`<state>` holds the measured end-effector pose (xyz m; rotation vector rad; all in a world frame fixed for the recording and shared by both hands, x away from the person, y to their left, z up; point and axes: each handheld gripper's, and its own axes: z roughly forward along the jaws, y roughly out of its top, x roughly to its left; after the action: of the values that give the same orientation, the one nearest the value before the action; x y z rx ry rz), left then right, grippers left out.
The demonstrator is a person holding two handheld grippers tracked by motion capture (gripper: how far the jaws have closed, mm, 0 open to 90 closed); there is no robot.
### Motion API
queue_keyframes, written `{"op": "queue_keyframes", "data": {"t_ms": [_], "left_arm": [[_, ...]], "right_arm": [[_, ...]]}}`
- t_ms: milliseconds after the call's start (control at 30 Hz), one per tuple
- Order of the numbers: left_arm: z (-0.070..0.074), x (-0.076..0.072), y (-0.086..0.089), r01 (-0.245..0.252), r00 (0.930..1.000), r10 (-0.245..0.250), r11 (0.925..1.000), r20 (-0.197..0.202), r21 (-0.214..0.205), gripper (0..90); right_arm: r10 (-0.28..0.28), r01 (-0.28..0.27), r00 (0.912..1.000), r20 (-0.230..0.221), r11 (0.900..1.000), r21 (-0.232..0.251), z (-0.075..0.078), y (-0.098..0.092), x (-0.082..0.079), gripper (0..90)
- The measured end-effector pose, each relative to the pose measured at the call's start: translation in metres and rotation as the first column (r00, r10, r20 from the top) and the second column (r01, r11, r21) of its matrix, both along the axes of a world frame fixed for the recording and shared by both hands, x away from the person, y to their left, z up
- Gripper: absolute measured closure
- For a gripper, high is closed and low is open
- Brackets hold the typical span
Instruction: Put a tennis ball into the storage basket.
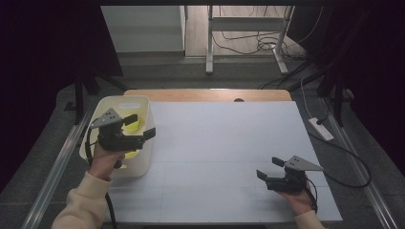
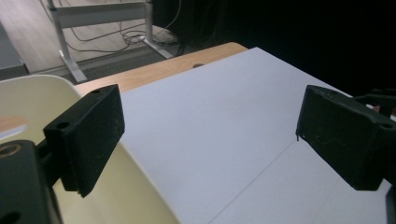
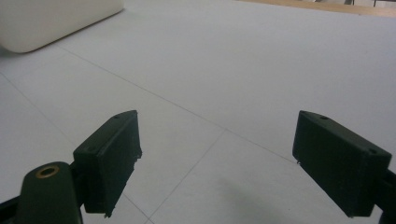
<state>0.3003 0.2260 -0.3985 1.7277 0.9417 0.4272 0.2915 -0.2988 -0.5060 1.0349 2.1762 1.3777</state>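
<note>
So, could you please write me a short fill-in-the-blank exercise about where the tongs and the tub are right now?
1. The left tongs are held above the cream ____, at the table's left edge.
2. Both tongs have their jaws ____.
3. The right tongs hover over the ____ mat.
4. Something ____ in colour lies inside the tub.

Missing words: tub; open; white; yellow

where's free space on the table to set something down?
Nearly all of the white table top is bare: the stretch between the bin at the left edge and the right gripper near the front right. Crowded only at the bin, where the left gripper hangs over yellow contents.
</note>
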Motion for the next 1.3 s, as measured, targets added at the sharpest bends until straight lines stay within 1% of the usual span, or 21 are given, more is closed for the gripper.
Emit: {"op": "queue_keyframes", "data": {"t_ms": [33,100,167,267,300,367,500,567,667,733,867,967,1067,1133,1167,1200,1300], "left_arm": [[0.000,0.000,0.000,0.000,1.0000,0.000,1.0000,0.000,0.000,8.3],[-0.003,-0.002,-0.009,0.023,0.9997,-0.023,0.9997,0.001,-0.004,8.3],[-0.004,-0.002,-0.012,0.031,0.9995,-0.031,0.9995,0.001,-0.003,8.5],[-0.004,-0.002,-0.020,0.055,0.9985,-0.055,0.9984,0.002,0.009,8.5],[-0.005,-0.002,-0.024,0.071,0.9975,-0.071,0.9974,0.002,0.010,8.6],[-0.005,-0.003,-0.027,0.085,0.9964,-0.085,0.9963,0.004,0.017,8.7],[-0.007,-0.005,-0.034,0.105,0.9945,-0.105,0.9943,0.005,0.020,8.6],[-0.009,-0.007,-0.038,0.115,0.9933,-0.115,0.9931,0.000,0.018,8.6],[-0.013,-0.008,-0.041,0.126,0.9921,-0.126,0.9916,-0.007,0.030,8.6],[-0.016,-0.010,-0.043,0.134,0.9909,-0.134,0.9906,-0.011,0.028,8.6],[-0.018,-0.014,-0.046,0.159,0.9873,-0.159,0.9869,-0.001,0.027,9.3],[-0.021,-0.017,-0.050,0.175,0.9845,-0.175,0.9841,0.000,0.029,9.3],[-0.024,-0.020,-0.053,0.187,0.9824,-0.186,0.9822,-0.006,0.022,9.3],[-0.027,-0.023,-0.055,0.201,0.9795,-0.201,0.9795,-0.014,0.011,9.3],[-0.028,-0.024,-0.056,0.205,0.9786,-0.205,0.9786,-0.015,0.016,9.3],[-0.030,-0.026,-0.058,0.203,0.9793,-0.202,0.9785,-0.009,0.039,9.2],[-0.030,-0.029,-0.059,0.203,0.9791,-0.204,0.9778,0.001,0.052,9.2]], "right_arm": [[0.000,0.000,1.0000,0.000,1.0000,-0.001,0.000,0.000,0.000,15.3],[-0.002,0.002,1.0000,0.000,1.0000,0.002,0.000,0.000,-0.001,15.3],[-0.002,0.002,1.0000,0.004,1.0000,0.003,0.001,-0.001,-0.002,15.3],[-0.003,0.003,1.0000,0.004,1.0000,0.004,0.001,-0.001,-0.003,15.3],[-0.003,0.003,1.0000,0.003,1.0000,0.001,0.001,-0.001,-0.003,15.3],[-0.003,0.003,1.0000,0.001,1.0000,0.002,0.000,-0.001,-0.003,15.3],[-0.005,0.005,1.0000,0.000,1.0000,0.003,0.000,-0.001,-0.003,15.2],[-0.005,0.005,1.0000,0.000,1.0000,0.003,0.000,-0.001,-0.004,15.2],[-0.006,0.006,1.0000,0.000,1.0000,0.003,0.000,-0.001,-0.004,15.3],[-0.005,0.005,1.0000,0.000,1.0000,0.004,0.000,-0.001,-0.004,15.3],[-0.005,0.005,1.0000,-0.001,1.0000,0.004,0.000,-0.001,-0.004,15.3],[-0.006,0.006,1.0000,-0.002,1.0000,0.004,0.000,-0.001,-0.004,15.3],[-0.007,0.007,1.0000,-0.002,1.0000,0.003,0.000,-0.001,-0.004,15.3],[-0.008,0.008,1.0000,-0.003,1.0000,0.004,0.000,-0.001,-0.004,15.3],[-0.007,0.007,1.0000,-0.005,1.0000,0.006,0.000,-0.001,-0.004,15.3],[-0.007,0.007,1.0000,-0.005,1.0000,0.004,0.000,-0.001,-0.004,15.3],[-0.006,0.006,1.0000,-0.003,1.0000,0.003,0.000,0.000,-0.004,15.2]]}}
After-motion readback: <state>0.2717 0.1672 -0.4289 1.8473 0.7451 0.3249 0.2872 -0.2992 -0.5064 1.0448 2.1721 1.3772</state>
